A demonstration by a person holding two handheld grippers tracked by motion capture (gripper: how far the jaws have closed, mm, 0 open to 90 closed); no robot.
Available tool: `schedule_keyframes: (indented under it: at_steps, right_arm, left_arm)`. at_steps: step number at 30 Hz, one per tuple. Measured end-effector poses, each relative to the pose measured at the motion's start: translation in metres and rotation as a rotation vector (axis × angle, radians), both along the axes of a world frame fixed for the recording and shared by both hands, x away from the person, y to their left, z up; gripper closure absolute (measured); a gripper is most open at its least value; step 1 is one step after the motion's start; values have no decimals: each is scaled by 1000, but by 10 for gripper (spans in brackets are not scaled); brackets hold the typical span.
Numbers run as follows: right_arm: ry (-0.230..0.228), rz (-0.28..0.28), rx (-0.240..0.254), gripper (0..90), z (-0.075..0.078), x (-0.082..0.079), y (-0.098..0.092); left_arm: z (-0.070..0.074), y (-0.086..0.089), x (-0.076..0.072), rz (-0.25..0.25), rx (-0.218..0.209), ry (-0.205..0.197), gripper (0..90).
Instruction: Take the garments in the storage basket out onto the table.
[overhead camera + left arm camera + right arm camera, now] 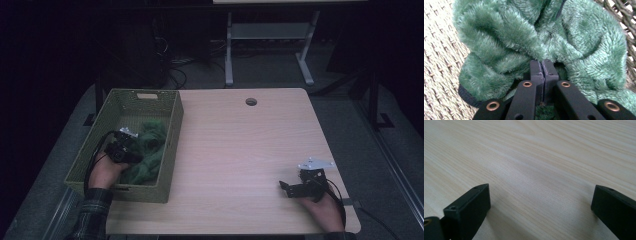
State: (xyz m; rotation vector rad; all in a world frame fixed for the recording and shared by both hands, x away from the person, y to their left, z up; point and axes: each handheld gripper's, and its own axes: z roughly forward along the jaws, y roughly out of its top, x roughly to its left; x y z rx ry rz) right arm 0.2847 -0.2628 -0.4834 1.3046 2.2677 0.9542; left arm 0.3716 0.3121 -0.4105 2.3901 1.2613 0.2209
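In the basket [170, 145] at the table's [240, 150] left edge, our left gripper's [541, 65] jaws pinch the green fleece cloth [499, 47]; our right gripper's [540, 202] jaws gape near the right front corner.

In the high view the left gripper [131, 145] covers part of the green fleece cloth [150, 150], and whether cloth lies between its closed jaws cannot be told. The woven basket's [145, 192] near wall hides the cloth's lower edge. The room behind the table [240, 150] is too dark to make out.
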Motion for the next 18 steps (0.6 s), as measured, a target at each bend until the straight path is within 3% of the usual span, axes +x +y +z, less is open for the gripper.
schedule_keyframes:
  at_steps: [6, 18]
  right_arm:
    - [0, 0, 0, 20, 0, 0, 0]
    - [0, 0, 0, 20, 0, 0, 0]
  left_arm:
    - [10, 6, -3, 23, -86, -57, 898]
    - [38, 13, -13, 15, -207, -178, 899]
